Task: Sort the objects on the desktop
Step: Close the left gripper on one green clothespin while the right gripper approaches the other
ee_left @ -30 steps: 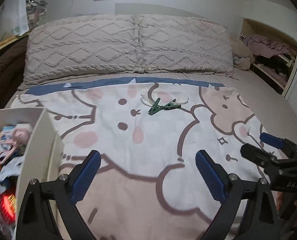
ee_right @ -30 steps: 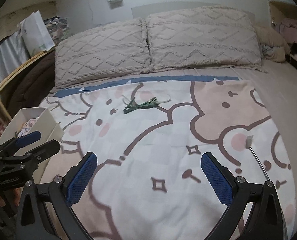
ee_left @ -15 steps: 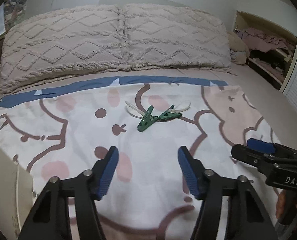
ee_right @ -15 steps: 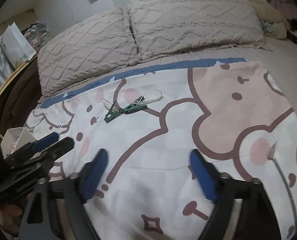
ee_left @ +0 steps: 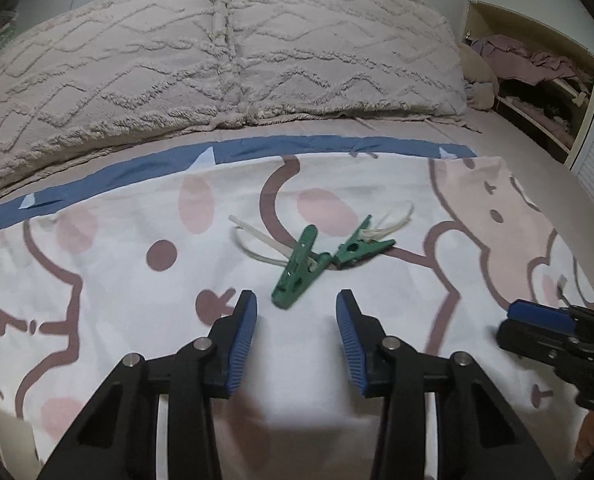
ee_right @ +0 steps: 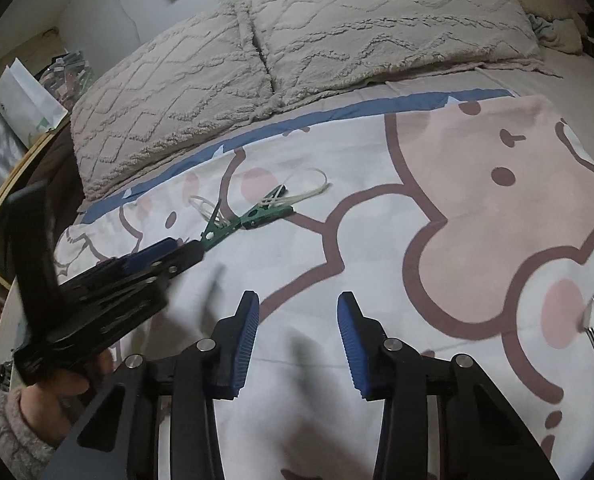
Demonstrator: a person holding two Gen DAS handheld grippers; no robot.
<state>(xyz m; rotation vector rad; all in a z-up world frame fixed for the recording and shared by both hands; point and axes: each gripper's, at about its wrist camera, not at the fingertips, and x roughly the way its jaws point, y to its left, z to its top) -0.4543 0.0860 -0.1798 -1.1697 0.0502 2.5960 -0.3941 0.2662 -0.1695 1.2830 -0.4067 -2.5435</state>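
Both grippers had been brought closer to the two green clothes pegs (ee_left: 297,268) lying with white ties (ee_left: 257,246) on the blanket (ee_left: 97,280). Left gripper (ee_left: 296,308) and right gripper (ee_right: 298,312) jaws had just been narrowed, nothing held, presumably readied for the small pegs.

Two clothespins (ee_left: 297,268) end to end on the bedspread (ee_left: 109,280), pillows (ee_left: 217,64) behind them.
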